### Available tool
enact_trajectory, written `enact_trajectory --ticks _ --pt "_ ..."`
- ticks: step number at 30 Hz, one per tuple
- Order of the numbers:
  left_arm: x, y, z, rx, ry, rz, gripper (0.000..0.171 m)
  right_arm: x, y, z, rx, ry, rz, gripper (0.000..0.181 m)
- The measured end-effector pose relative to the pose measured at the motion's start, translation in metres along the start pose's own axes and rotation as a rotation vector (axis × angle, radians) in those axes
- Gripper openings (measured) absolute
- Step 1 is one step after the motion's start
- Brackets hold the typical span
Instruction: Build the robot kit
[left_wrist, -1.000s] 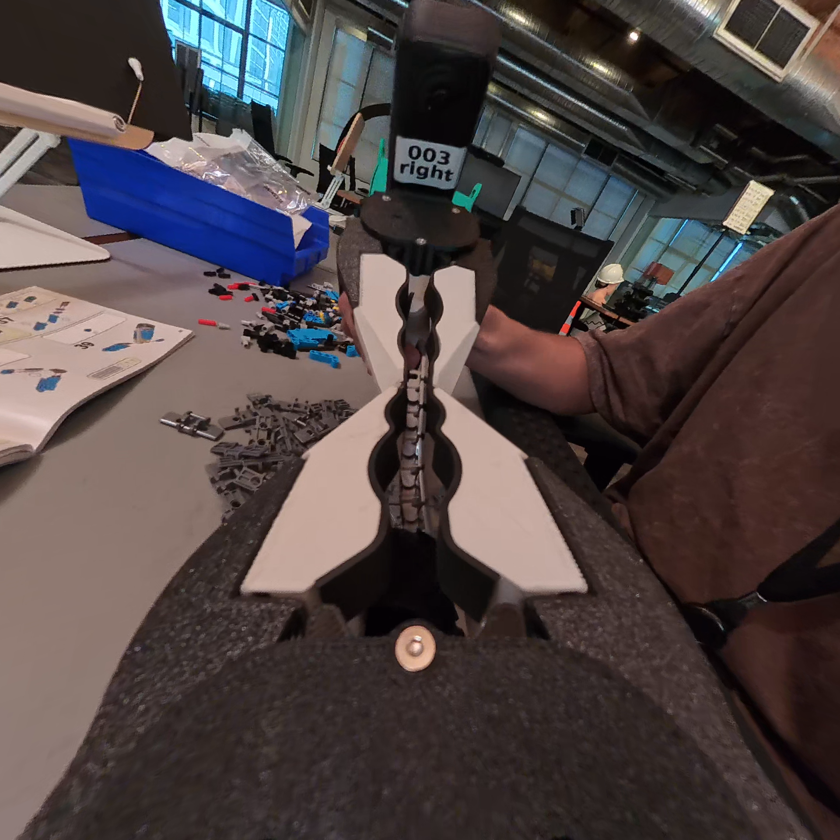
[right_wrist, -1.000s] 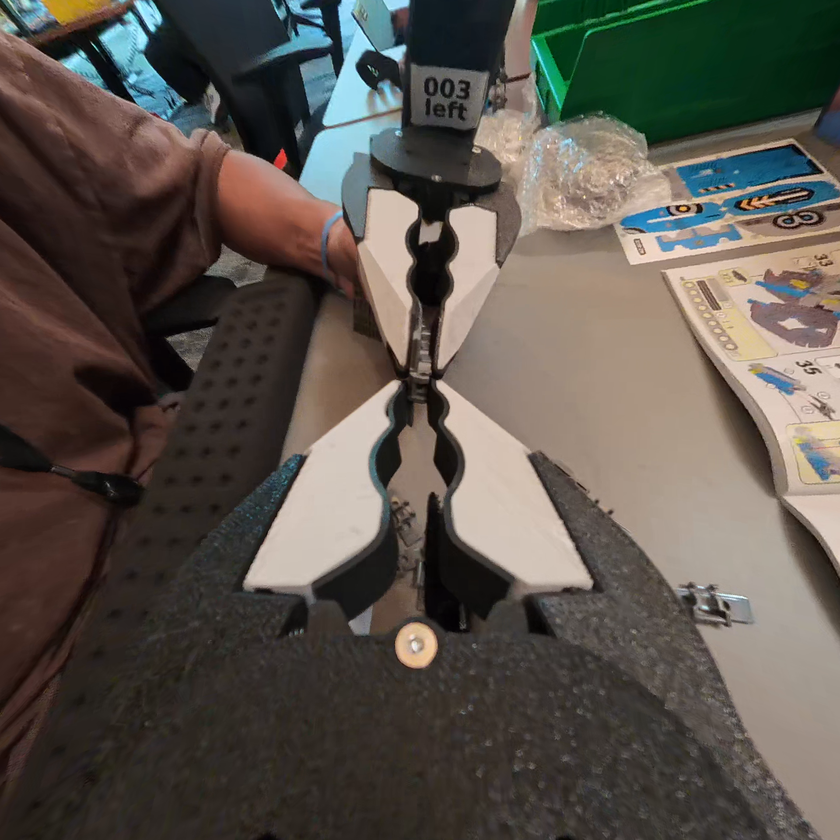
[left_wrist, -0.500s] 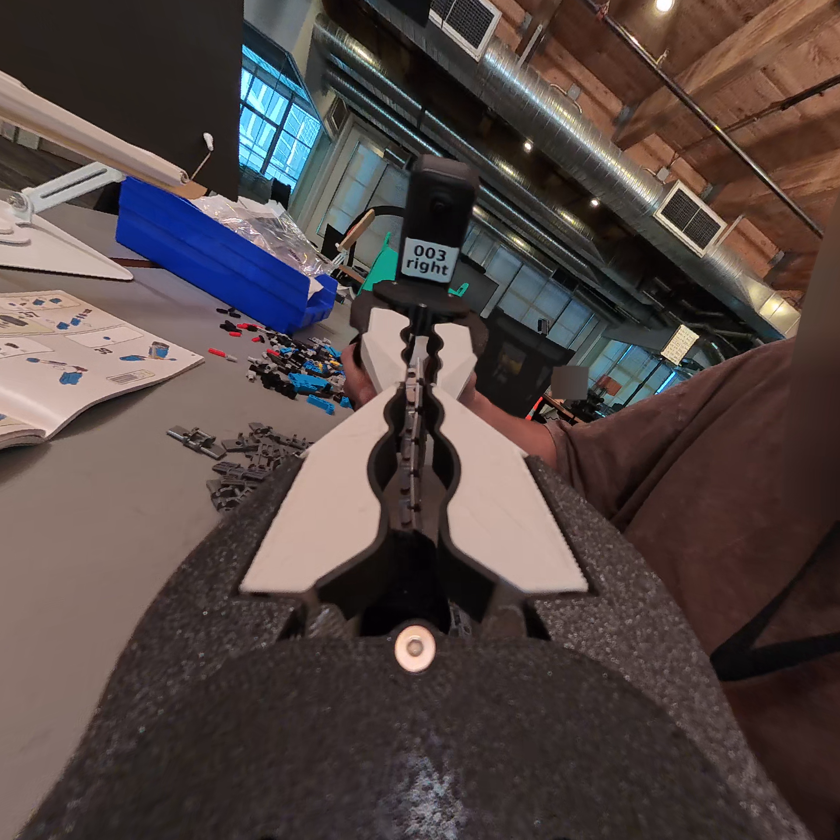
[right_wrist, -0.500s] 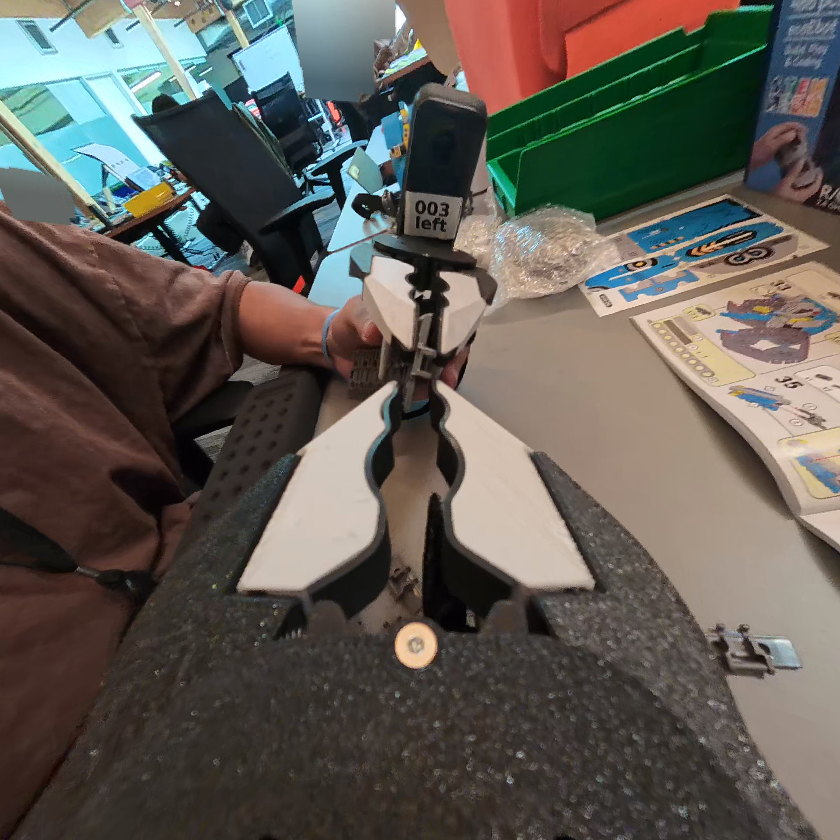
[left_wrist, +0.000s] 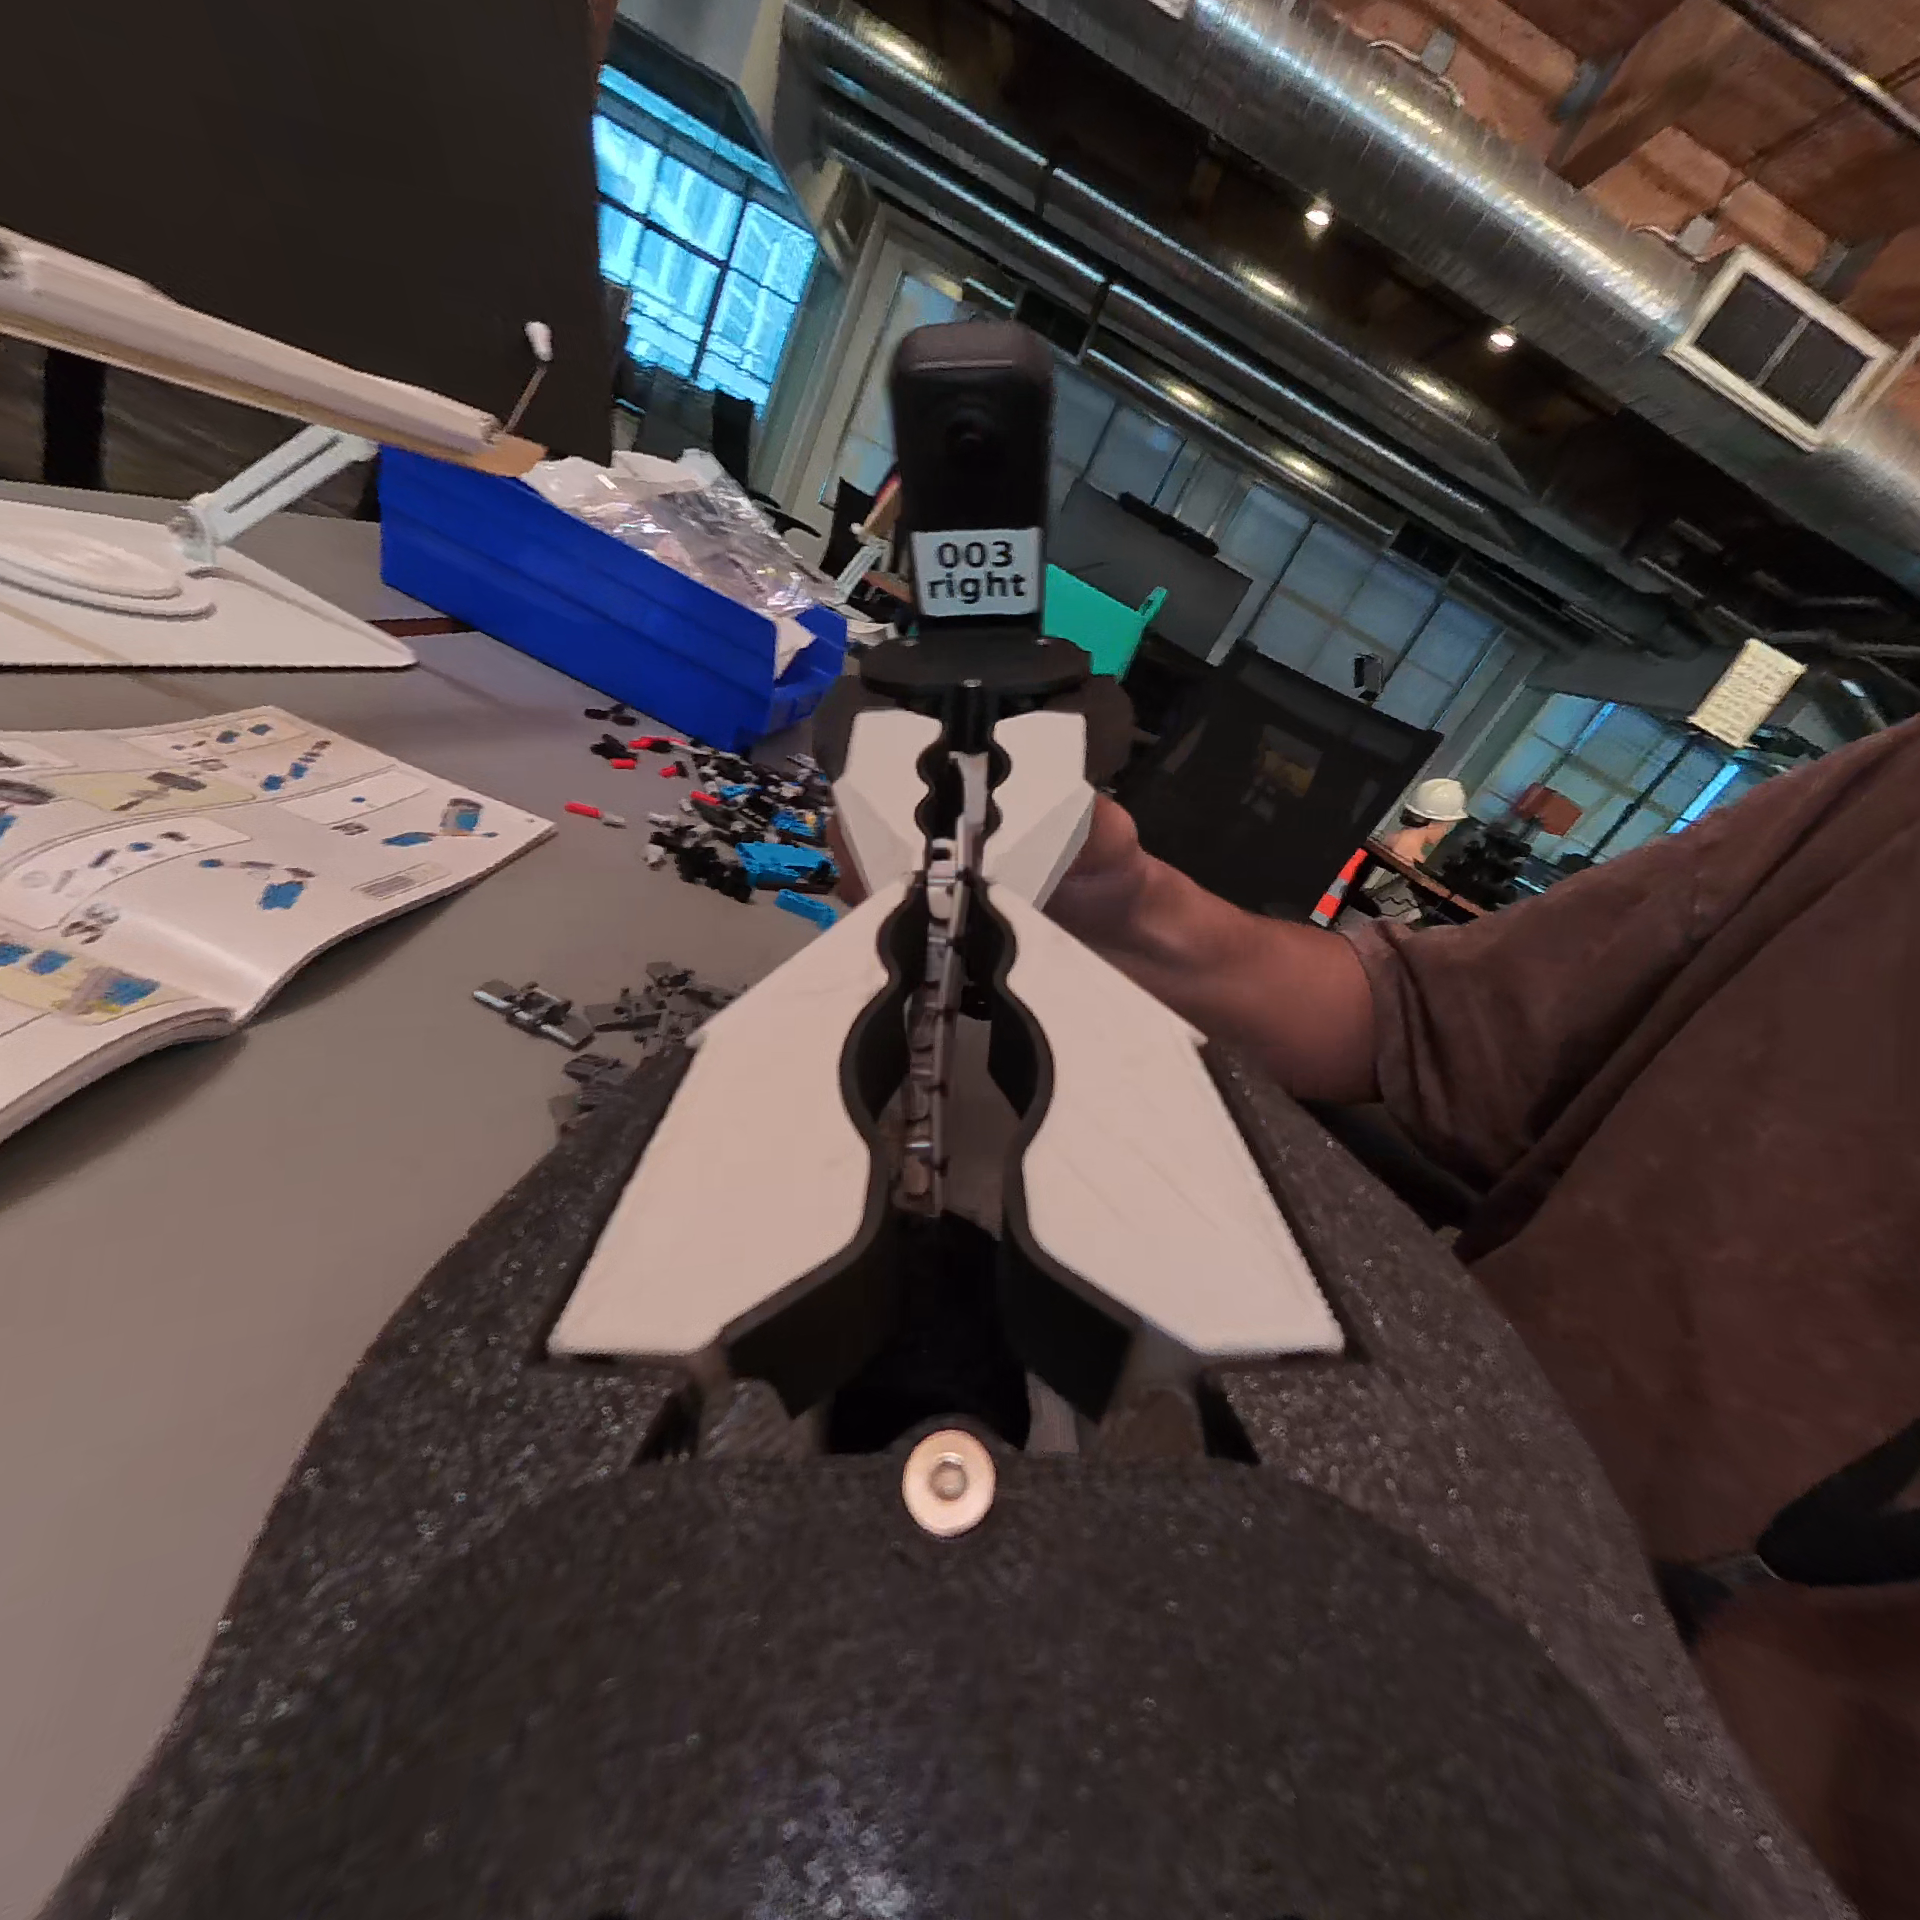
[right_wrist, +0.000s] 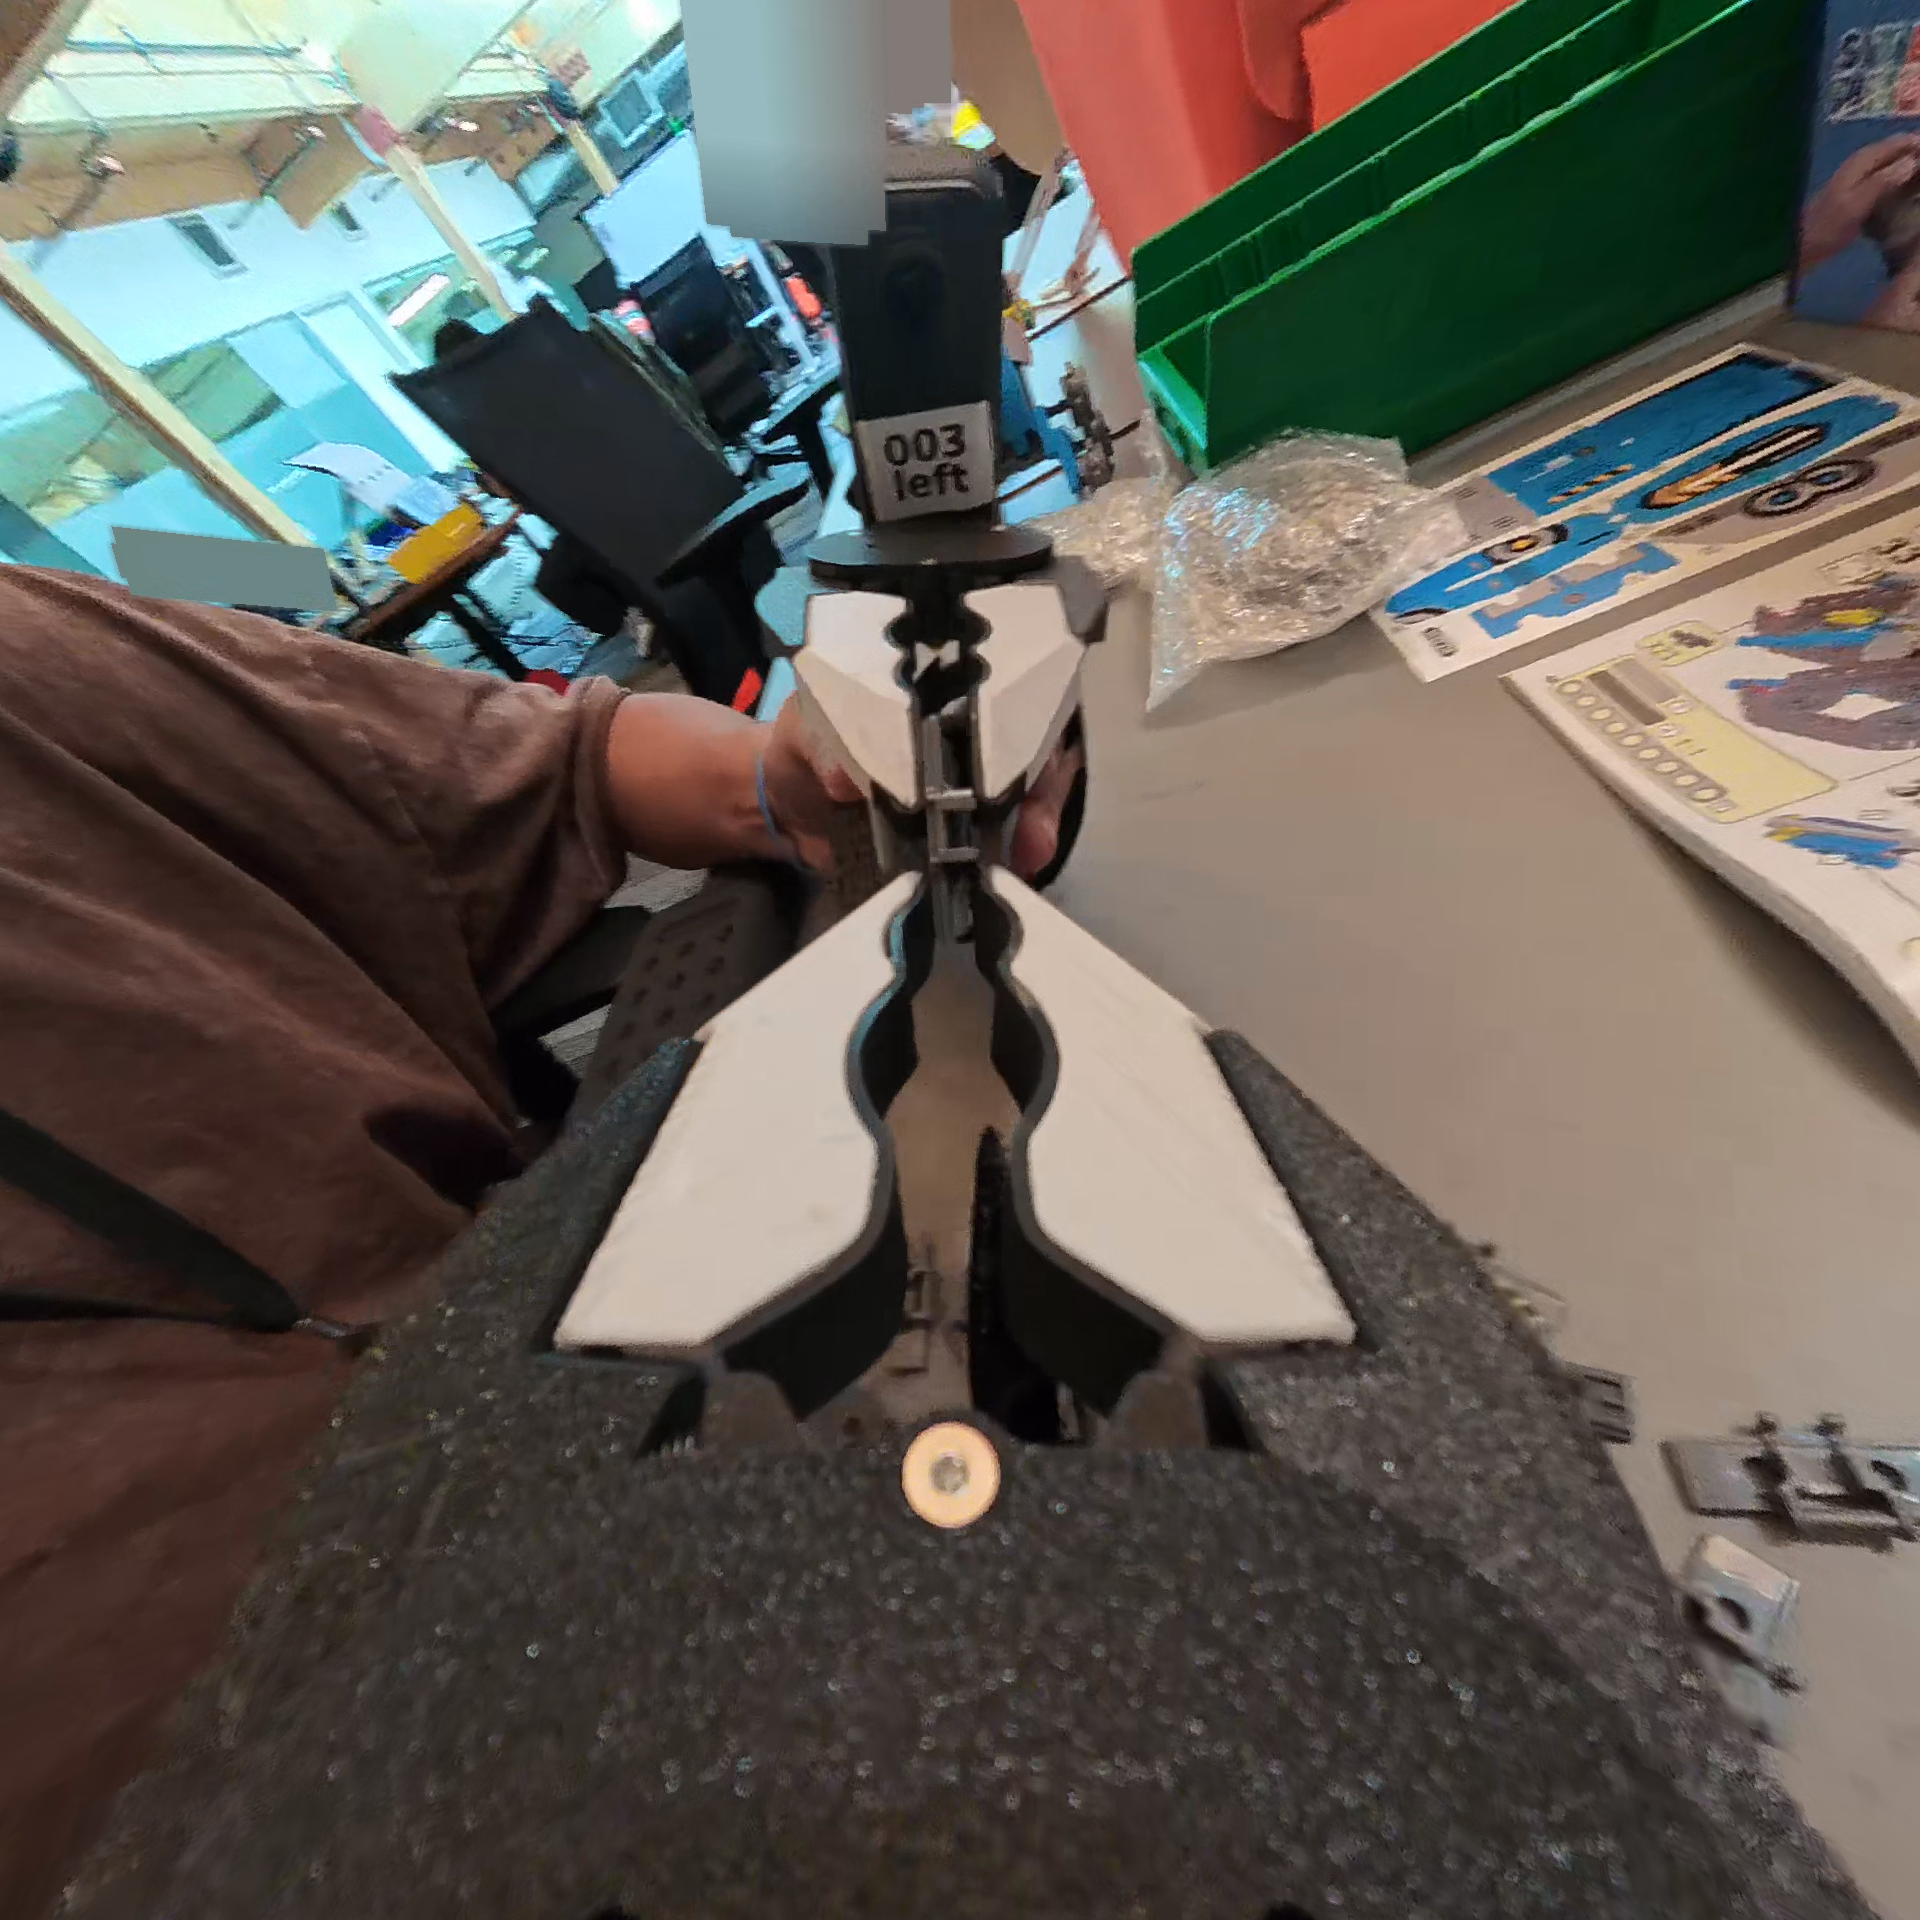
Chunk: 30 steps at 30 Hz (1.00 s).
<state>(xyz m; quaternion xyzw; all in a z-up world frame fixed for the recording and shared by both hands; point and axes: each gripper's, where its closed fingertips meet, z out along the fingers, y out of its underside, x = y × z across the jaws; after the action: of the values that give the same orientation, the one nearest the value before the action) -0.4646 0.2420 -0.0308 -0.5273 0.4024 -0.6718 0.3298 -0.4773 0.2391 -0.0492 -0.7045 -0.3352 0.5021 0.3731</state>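
Observation:
A thin chain of grey track links (left_wrist: 928, 1081) runs between my two grippers, which face each other tip to tip above the grey table (left_wrist: 260, 1247). My left gripper (left_wrist: 943, 899) is shut on one end, and the chain lies along the gap between its jaws. My right gripper (right_wrist: 952, 883) is shut on the other end of the chain (right_wrist: 950, 821). The right gripper shows opposite in the left wrist view (left_wrist: 961, 831), the left gripper in the right wrist view (right_wrist: 940, 769). A hand holds each one.
To the left lie an open instruction booklet (left_wrist: 208, 883), a blue bin (left_wrist: 582, 613), small loose bricks (left_wrist: 748, 831) and grey links (left_wrist: 623, 1013). To the right are a green bin (right_wrist: 1455, 260), a plastic bag (right_wrist: 1278, 551), a booklet (right_wrist: 1714, 748) and loose grey links (right_wrist: 1808, 1475). Left and right tips are no more than a few centimetres apart.
Both grippers have tilted upward and drawn a little apart, so more of the room shows behind each. Both stay shut on the chain.

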Motion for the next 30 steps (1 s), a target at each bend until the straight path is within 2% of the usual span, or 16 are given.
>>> enact_trajectory --ticks 3,5,7,10,14,18,22,25,30 --pt "-0.013 -0.002 -0.008 0.021 -0.017 -0.032 0.007 0.012 -0.002 0.001 0.031 0.07 -0.078 0.01" --pt "-0.023 -0.009 -0.017 0.043 -0.047 -0.02 0.007 0.024 -0.001 -0.003 0.048 0.127 -0.067 0.029" --pt "-0.034 -0.013 -0.025 0.021 -0.094 0.03 0.007 0.036 0.008 -0.007 0.022 0.173 -0.046 0.028" --pt "-0.042 -0.025 -0.038 0.001 -0.198 0.194 0.007 0.051 0.017 -0.015 -0.032 0.277 -0.114 0.022" --pt "-0.034 -0.049 -0.052 0.013 -0.312 0.424 0.007 0.063 0.019 -0.024 -0.087 0.397 -0.238 0.021" --pt "-0.033 -0.035 -0.042 -0.088 -0.379 0.635 0.007 0.07 0.055 -0.026 -0.314 0.424 -0.229 0.021" --pt "-0.015 0.004 -0.025 -0.242 -0.342 0.827 0.008 0.06 0.088 -0.028 -0.465 0.387 -0.211 0.026" --pt "-0.001 0.025 -0.026 -0.268 -0.325 0.9 0.007 0.058 0.096 -0.029 -0.488 0.417 -0.191 0.027" --pt "0.017 0.034 -0.024 -0.29 -0.233 0.914 0.007 0.057 0.095 -0.025 -0.504 0.447 -0.181 0.026"
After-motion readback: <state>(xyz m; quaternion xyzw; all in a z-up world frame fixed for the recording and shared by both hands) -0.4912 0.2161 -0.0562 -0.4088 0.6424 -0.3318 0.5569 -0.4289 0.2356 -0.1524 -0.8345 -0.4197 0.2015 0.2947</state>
